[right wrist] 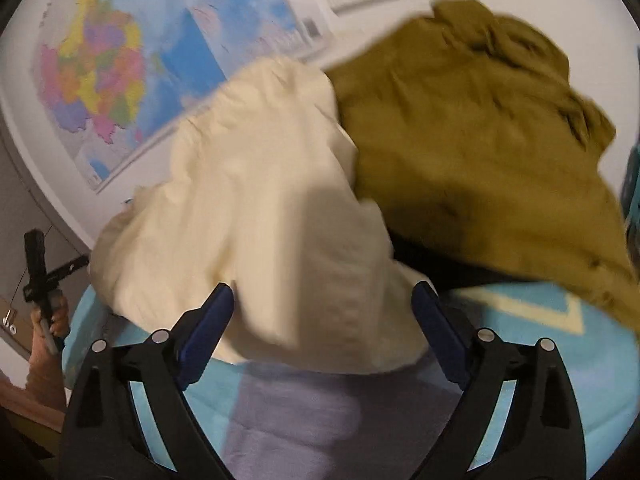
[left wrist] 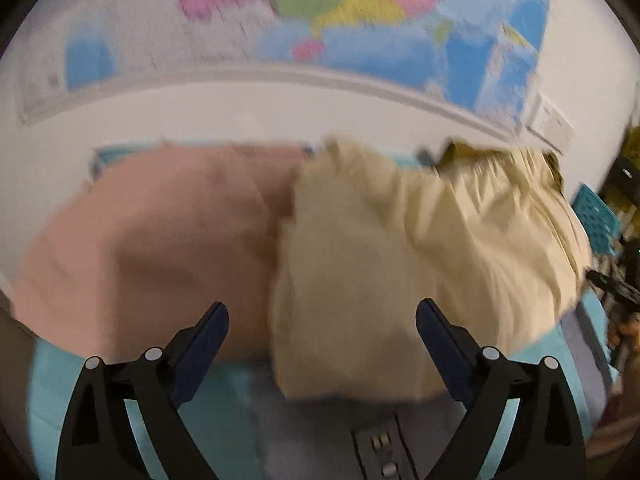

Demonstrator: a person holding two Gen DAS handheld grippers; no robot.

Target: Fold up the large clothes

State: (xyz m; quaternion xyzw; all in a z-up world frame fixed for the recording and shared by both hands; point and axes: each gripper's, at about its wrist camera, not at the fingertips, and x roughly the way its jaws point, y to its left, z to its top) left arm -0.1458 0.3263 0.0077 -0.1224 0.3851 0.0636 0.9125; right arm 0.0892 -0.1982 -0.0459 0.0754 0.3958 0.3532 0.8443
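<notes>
White wall with a coloured map [left wrist: 320, 20] behind; turquoise bedcover [right wrist: 560, 360] below. Left hand-held gripper [left wrist: 322, 344] wide open, empty; cream garment [left wrist: 400, 260] just ahead, pink garment [left wrist: 152, 248] ahead-left. Right hand-held gripper [right wrist: 324, 320] wide open, cream cloth between the jaws, not pinched. Olive garment [right wrist: 480, 140] ahead-right. Heaped garments look unfolded, likely awaiting sorting.

Colourful wall map [left wrist: 340, 12] on white wall [left wrist: 240, 112]; turquoise patterned cover [right wrist: 540, 360] below; teal perforated basket [left wrist: 596, 216] at right.
</notes>
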